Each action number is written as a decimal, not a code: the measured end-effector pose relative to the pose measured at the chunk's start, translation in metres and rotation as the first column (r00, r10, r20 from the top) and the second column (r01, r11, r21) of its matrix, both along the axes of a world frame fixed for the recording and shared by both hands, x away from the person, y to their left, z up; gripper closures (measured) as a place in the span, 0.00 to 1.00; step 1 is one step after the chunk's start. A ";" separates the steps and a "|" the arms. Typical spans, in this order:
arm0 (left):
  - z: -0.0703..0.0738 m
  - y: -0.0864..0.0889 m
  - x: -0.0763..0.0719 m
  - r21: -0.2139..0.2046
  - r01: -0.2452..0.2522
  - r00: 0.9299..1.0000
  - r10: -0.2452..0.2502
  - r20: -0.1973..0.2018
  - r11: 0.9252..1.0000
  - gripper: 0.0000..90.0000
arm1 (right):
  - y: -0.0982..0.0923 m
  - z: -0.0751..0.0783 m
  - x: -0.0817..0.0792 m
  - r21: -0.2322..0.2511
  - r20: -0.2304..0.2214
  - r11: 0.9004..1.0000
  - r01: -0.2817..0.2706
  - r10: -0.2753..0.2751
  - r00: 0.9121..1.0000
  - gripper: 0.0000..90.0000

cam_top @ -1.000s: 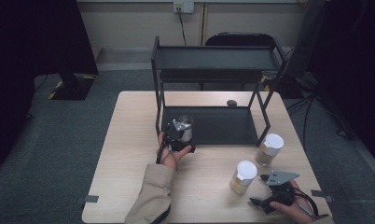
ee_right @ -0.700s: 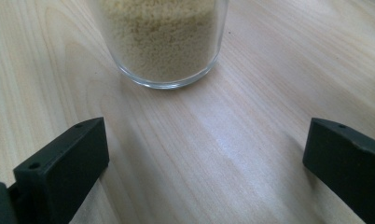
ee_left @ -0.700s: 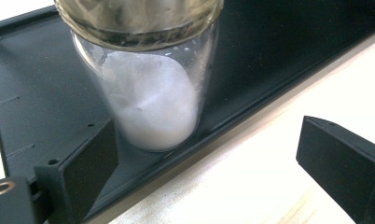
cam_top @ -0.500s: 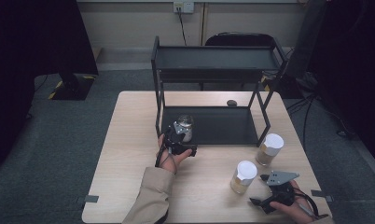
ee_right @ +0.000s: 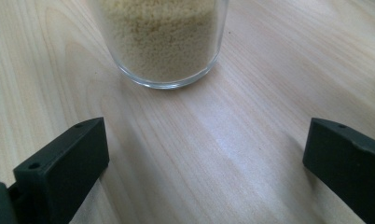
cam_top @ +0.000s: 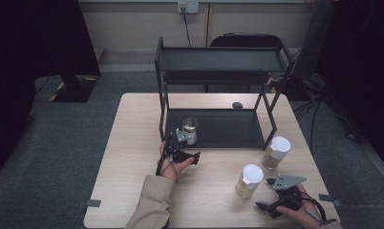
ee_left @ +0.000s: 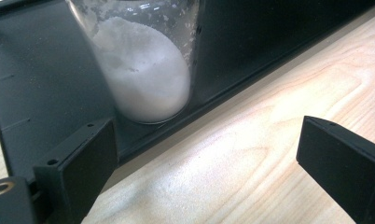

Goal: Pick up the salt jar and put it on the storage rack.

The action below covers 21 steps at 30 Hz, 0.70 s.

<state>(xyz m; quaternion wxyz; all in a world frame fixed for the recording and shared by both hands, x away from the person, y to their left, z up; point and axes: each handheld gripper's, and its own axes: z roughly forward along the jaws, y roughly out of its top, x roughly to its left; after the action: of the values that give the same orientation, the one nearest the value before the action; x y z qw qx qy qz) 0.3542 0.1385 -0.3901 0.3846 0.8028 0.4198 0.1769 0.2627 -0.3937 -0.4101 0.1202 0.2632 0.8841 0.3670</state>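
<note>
A glass jar of white powder (ee_left: pixel 143 70) stands on the near left corner of the black rack's lower shelf (cam_top: pixel 228 129). On the bench (cam_top: pixel 133 143), two white-lidded jars stand right: one (cam_top: pixel 249 181) holding yellowish grains, another (cam_top: pixel 276 152) farther off. The left gripper (cam_top: pixel 183 153) sits just before the powder jar, jaws wide apart, empty. The right gripper (cam_top: pixel 276 200) faces the grain jar, jaws likewise apart.
</note>
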 end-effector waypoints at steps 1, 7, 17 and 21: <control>0.000 0.001 -0.001 -0.003 0.001 1.000 -0.001 0.000 1.000 0.06 | 0.000 0.000 0.000 0.000 0.000 1.000 0.000 0.000 1.000 0.00; -0.002 0.003 -0.004 0.002 0.012 1.000 -0.012 -0.001 1.000 0.06 | 0.000 0.000 0.000 0.000 0.000 1.000 0.000 0.000 1.000 0.00; -0.004 0.007 -0.010 -0.008 0.020 1.000 -0.020 -0.003 1.000 0.06 | 0.000 0.000 0.000 0.000 0.000 1.000 0.000 0.000 1.000 0.00; -0.005 0.009 -0.012 -0.010 0.030 1.000 -0.031 -0.007 0.999 0.06 | 0.000 0.000 0.000 0.000 0.000 1.000 0.000 0.000 1.000 0.00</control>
<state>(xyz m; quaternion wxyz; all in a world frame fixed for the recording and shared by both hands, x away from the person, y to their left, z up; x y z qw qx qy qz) 0.3427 0.1472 -0.3955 0.3899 0.8077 0.4098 0.1661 0.2627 -0.3937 -0.4101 0.1203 0.2633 0.8840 0.3670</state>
